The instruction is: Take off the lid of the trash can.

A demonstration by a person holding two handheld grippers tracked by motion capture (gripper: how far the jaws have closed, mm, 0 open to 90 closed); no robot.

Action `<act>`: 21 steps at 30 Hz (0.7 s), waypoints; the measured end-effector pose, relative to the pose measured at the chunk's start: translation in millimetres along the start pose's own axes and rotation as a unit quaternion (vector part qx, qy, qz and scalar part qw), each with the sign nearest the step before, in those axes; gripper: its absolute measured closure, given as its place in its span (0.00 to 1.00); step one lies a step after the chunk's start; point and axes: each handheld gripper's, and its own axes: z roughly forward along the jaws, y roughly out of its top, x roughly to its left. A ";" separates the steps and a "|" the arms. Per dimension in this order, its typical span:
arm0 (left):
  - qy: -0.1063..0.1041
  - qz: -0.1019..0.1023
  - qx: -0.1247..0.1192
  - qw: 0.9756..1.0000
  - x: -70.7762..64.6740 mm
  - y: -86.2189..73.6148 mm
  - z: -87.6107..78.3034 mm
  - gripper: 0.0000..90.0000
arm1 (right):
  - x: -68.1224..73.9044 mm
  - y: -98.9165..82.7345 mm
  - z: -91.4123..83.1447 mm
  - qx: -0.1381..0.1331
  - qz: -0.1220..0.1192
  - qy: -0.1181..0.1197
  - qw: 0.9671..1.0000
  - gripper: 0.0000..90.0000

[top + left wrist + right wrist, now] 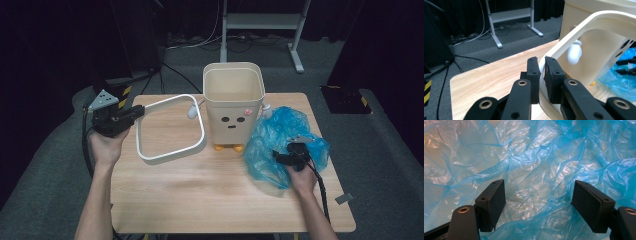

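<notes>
A cream bin (233,102) with a drawn face stands upright at the middle back of the wooden table (200,200). Left of it is a cream square ring (167,157), and my left gripper (139,113) is shut on its far-left corner. In the left gripper view the jaws (542,72) pinch the ring's thin edge (599,22), with the bin (596,50) behind. A crumpled blue plastic bag (272,137) lies right of the bin. My right gripper (286,157) sits over it, open, and the bag (536,157) lies past its jaws (539,202), with nothing pinched.
A small white knob (574,52) sticks out from the bin's side. A grey tape scrap (344,198) lies near the table's right front corner. Behind the table are a metal stand (260,22), floor cables and dark boxes.
</notes>
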 end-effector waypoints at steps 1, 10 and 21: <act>-0.001 0.000 0.001 1.000 -0.4 -3.2 1.2 0.92 | 0.0 0.0 0.0 0.000 0.000 0.000 1.000 0.30; -0.003 -0.001 0.003 1.000 -3.3 -8.7 4.0 0.92 | 0.0 0.0 0.0 0.000 0.000 0.000 1.000 0.30; 0.001 0.008 0.016 1.000 -11.4 -21.2 11.5 0.92 | 0.0 0.0 0.0 0.000 0.000 0.000 1.000 0.30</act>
